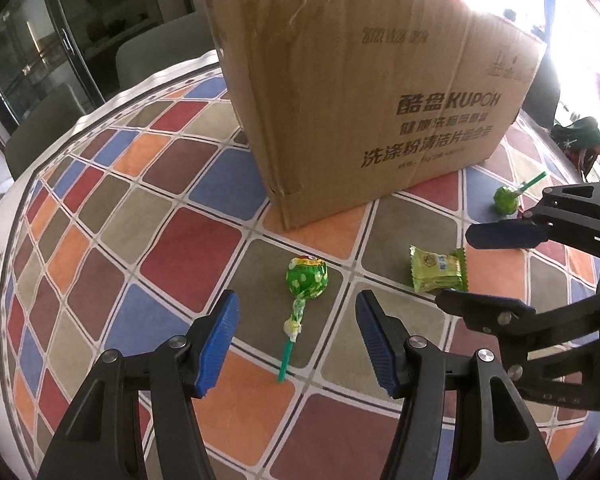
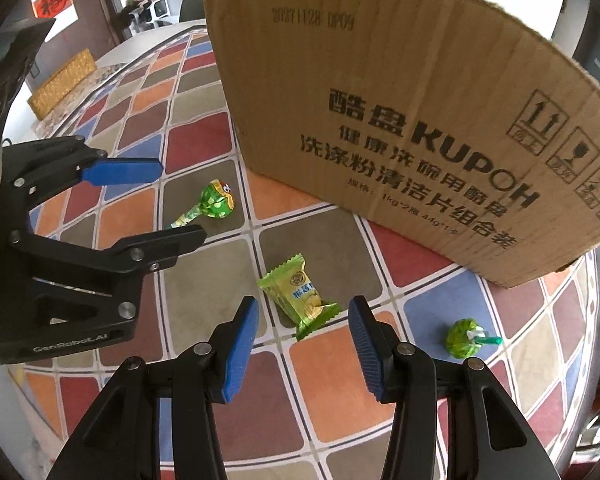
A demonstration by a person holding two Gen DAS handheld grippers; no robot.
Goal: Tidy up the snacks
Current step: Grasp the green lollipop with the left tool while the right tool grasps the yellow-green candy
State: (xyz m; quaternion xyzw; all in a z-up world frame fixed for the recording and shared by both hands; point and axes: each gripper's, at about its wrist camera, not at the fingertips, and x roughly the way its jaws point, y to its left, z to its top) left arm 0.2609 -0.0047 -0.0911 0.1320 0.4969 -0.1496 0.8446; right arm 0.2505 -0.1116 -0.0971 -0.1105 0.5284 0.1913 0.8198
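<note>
Our left claw (image 1: 296, 344) stands part open and empty, its blue pads either side of the lollipop (image 1: 305, 280), which lies on the tablecloth just in front of the cardboard box (image 1: 364, 96), stick toward us. Our right claw (image 2: 302, 344) is likewise part open with nothing in it, poised over the green wrapped sweet (image 2: 298, 294), also in front of the box. A second lollipop (image 2: 462, 338) lies off toward the box's right end, near its corner.

We judge this the approach to a double pick. We should lower each claw squarely, close the left on the lollipop's round head, not the thin stick, and take the flat sweet across its middle so the crinkly wrapper does not slip.

The box sits on a chequered tablecloth (image 1: 204, 248) of red, blue, orange and olive squares. Chairs and a glass-fronted cabinet stand behind it, with bright windows beyond.
</note>
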